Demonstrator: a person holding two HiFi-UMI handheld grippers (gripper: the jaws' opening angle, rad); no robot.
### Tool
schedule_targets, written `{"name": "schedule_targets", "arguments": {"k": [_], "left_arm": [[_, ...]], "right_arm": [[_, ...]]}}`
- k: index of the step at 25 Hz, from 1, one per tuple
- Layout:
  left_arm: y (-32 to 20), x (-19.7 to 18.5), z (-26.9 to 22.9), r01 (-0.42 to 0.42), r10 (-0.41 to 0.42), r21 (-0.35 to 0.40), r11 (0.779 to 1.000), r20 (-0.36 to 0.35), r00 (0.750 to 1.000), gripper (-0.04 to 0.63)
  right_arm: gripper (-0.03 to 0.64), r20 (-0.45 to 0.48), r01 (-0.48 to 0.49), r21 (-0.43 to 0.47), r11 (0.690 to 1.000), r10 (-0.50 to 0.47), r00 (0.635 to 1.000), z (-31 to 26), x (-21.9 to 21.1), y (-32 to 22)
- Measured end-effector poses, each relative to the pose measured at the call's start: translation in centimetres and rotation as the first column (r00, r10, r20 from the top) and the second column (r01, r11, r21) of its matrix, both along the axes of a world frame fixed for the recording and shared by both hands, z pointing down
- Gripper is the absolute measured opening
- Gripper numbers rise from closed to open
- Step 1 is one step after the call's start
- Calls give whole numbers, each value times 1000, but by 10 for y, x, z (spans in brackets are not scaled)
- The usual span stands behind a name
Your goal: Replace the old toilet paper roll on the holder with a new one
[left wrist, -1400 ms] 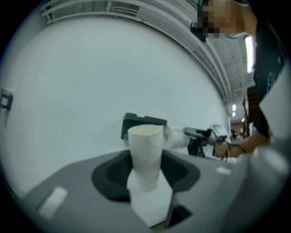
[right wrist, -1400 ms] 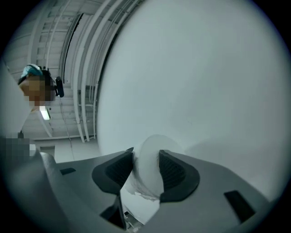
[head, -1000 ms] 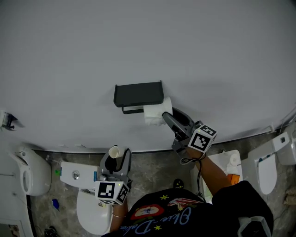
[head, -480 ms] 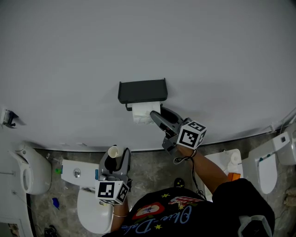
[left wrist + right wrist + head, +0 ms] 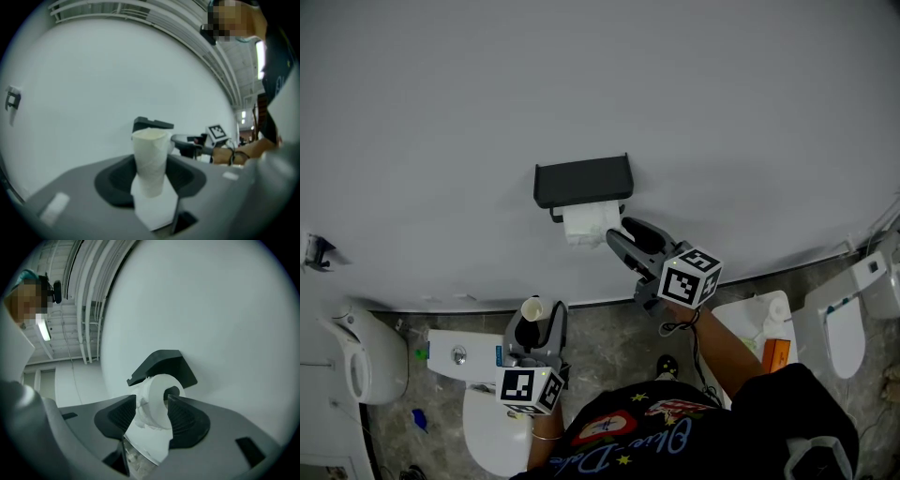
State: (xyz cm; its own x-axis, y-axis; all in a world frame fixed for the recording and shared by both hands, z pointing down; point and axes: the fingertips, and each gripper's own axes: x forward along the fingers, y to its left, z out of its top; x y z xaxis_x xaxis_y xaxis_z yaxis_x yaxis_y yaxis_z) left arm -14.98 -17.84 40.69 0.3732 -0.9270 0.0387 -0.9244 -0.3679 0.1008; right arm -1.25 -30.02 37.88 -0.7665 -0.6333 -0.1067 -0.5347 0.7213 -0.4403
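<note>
The black holder [image 5: 581, 183] is fixed to the white wall. Just under it sits the new white toilet paper roll [image 5: 587, 223], and my right gripper [image 5: 614, 234] reaches in from the right, shut on the roll's right end. In the right gripper view the roll [image 5: 157, 399] fills the gap between the jaws of this gripper [image 5: 149, 411], below the holder [image 5: 164, 364]. Lower left, my left gripper [image 5: 534, 317] is shut on the old empty cardboard tube [image 5: 531, 307], which stands upright between the jaws [image 5: 151, 159]. I cannot tell whether the roll is threaded on the holder's bar.
A white toilet [image 5: 492, 422] with its cistern [image 5: 455, 354] lies below the left gripper. More toilets stand at the left [image 5: 356, 352] and right [image 5: 839, 342]. An orange item [image 5: 775, 354] rests on a white unit. A small metal fitting [image 5: 314, 248] juts from the wall.
The right gripper has carried the new roll left, from beside the holder's right end to beneath the holder. The left gripper and its tube stayed put.
</note>
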Motion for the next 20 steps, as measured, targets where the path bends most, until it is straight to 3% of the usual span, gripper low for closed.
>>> {"name": "schedule_targets", "arguments": {"k": [4, 7, 9, 11, 20], "left_arm": [[5, 6, 3, -34, 34, -2, 999, -3, 999, 183], [10, 8, 7, -61, 61, -10, 998, -4, 998, 183], [14, 8, 11, -79, 79, -20, 997, -6, 997, 183], [19, 5, 16, -95, 95, -32, 995, -8, 995, 183], [39, 4, 23, -184, 184, -40, 982, -10, 983, 183]], "right_arm": [[192, 16, -52, -27, 998, 52, 999, 8, 15, 20], [184, -43, -85, -2, 996, 85, 995, 15, 22, 41], [84, -80, -107, 22, 994, 108, 991, 18, 24, 56], [50, -85, -119, 42, 992, 122, 989, 16, 24, 72], [15, -150, -192, 111, 975, 207, 967, 11, 19, 123]]}}
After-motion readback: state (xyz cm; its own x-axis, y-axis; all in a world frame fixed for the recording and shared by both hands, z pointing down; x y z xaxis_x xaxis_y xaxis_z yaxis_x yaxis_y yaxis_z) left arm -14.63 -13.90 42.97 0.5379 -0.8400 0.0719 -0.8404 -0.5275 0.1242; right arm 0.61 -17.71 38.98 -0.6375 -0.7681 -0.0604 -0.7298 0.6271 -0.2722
